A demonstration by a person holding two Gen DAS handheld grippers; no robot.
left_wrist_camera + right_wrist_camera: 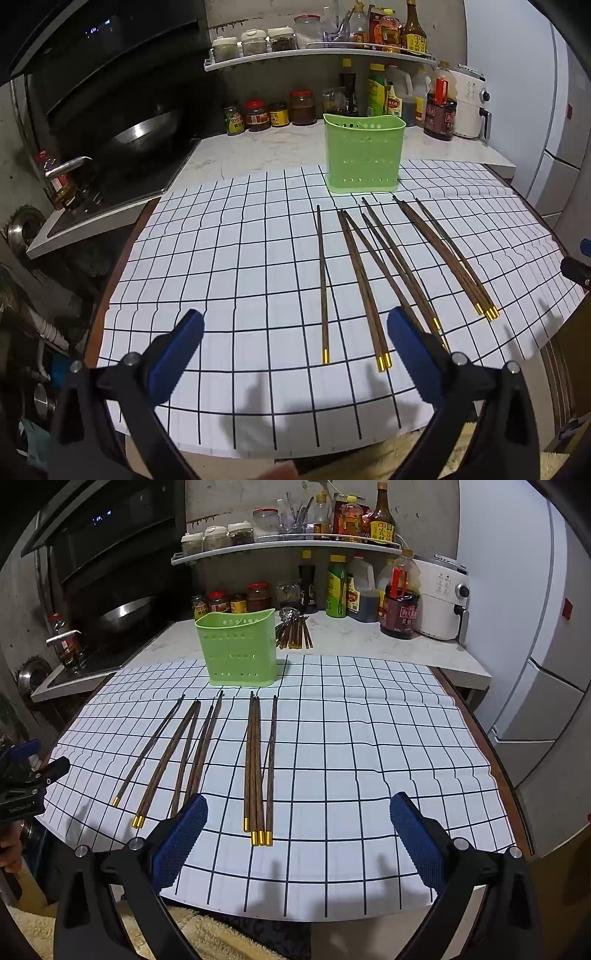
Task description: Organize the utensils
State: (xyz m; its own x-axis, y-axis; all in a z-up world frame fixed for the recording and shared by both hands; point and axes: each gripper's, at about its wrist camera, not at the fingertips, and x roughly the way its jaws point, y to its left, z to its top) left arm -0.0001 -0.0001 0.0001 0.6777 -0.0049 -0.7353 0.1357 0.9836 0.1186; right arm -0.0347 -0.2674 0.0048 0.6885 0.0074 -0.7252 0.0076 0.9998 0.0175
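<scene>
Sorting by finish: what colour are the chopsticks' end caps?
Gold caps on dark brown wooden chopsticks, clearest in the right wrist view.

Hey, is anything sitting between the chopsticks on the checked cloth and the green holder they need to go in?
Nothing visible. The chopsticks lie flat on the checked cloth with their tips toward the green holder, and only bare cloth separates them. Both claws, left and right, hang open above the near edge, holding nothing.
</scene>
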